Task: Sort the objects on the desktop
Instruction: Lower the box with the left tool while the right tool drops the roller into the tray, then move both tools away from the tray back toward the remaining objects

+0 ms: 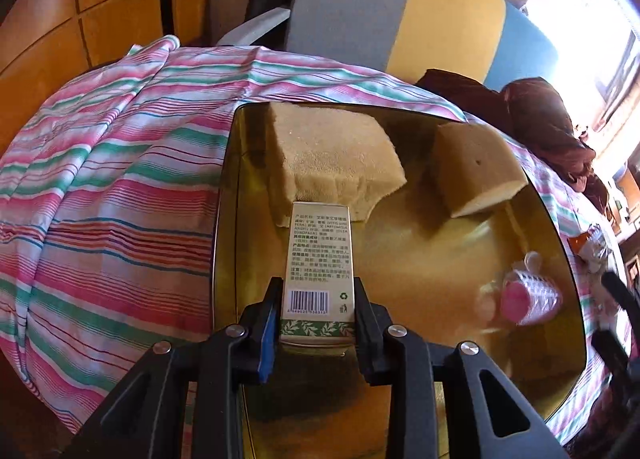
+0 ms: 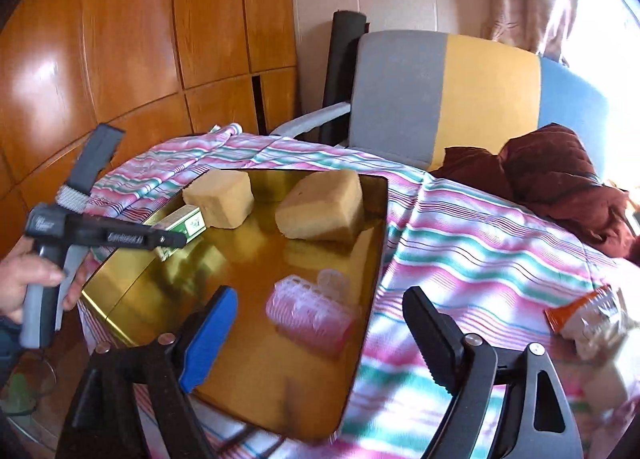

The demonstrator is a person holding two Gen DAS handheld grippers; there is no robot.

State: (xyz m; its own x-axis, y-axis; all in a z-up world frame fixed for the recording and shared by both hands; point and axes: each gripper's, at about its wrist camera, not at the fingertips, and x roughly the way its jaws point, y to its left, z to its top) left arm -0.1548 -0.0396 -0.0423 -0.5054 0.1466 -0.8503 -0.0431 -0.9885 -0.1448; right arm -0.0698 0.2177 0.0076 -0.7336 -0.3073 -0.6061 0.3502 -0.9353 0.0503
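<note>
Tray (image 2: 372, 227) middle bare, sponges (image 2: 322, 207) block far edge, roller (image 2: 308, 313) near right.

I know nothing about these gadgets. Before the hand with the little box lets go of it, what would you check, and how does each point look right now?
1. Left gripper shut on the box: ok.
2. Box over the gold tray, not the striped cloth: ok.
3. Box clear of the nearer sponge: not ok, its far end reaches the sponge.
4. Box resting on the tray floor: cannot tell.
5. Right gripper open, holding nothing: ok.
6. Pink roller away from the box: ok.
</note>
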